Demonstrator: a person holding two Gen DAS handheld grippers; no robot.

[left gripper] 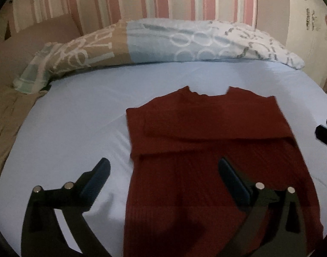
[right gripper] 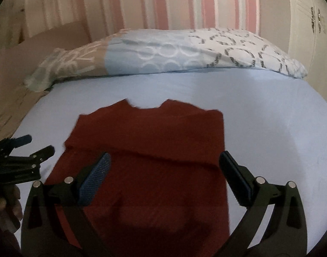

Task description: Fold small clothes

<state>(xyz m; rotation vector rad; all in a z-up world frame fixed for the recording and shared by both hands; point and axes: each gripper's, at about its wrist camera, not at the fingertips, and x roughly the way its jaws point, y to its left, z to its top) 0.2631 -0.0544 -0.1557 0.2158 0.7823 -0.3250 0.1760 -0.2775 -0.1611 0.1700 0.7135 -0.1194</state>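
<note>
A dark red knit top (left gripper: 206, 141) lies flat on the pale blue bed sheet (left gripper: 77, 128), its upper part folded down across the body. Both claws hang above it released and empty: left claw (left gripper: 163, 177), right claw (right gripper: 163, 171). A patterned pillow (right gripper: 163, 55) sits beyond.

I can read no text from either wrist camera. The patterned pillow (left gripper: 163, 40) at the head of the bed carries large white letter shapes on its tan band, too warped and blurred for me to make out.
</note>
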